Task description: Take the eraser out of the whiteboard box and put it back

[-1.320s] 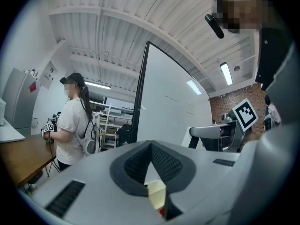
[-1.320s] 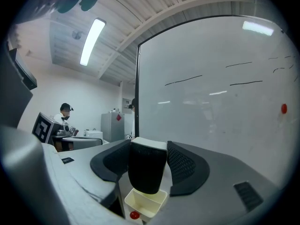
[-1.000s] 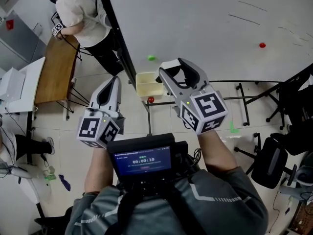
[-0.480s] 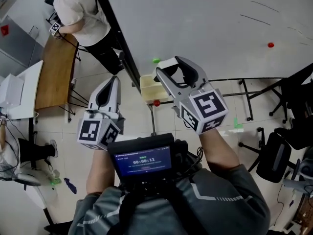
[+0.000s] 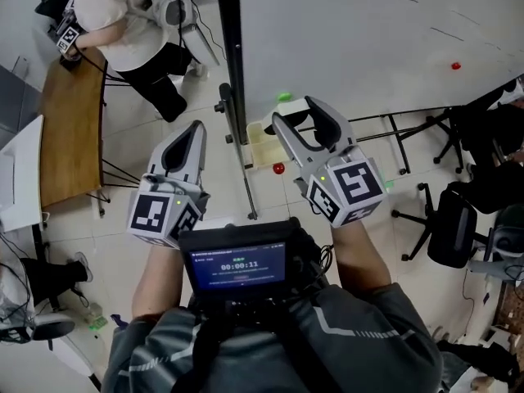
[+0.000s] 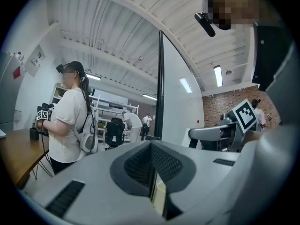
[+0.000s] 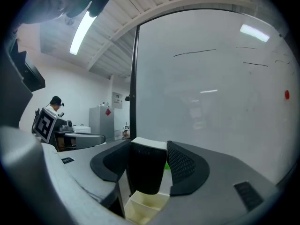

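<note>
My right gripper (image 5: 296, 115) (image 7: 148, 162) is shut on the eraser (image 7: 146, 172), a black block with a white top (image 5: 300, 124) that stands upright between the pads. It hovers just above the cream whiteboard box (image 5: 264, 144) (image 7: 140, 209), which hangs at the lower left corner of the whiteboard (image 5: 368, 47). The box's open compartments show right beneath the eraser in the right gripper view. My left gripper (image 5: 193, 131) (image 6: 152, 168) is shut on nothing and sits left of the board's black edge post (image 5: 229, 64).
A green magnet (image 5: 284, 97) and a red one (image 5: 279, 169) sit by the box, and another red magnet (image 5: 456, 66) is far right on the board. A person in a white shirt (image 5: 123, 23) stands at a wooden table (image 5: 70, 129). Office chairs (image 5: 458, 228) stand at right.
Both grippers have moved in towards the whiteboard's lower corner and sunk a little. The box now lies closer under the right gripper. The eraser stays in its jaws.
</note>
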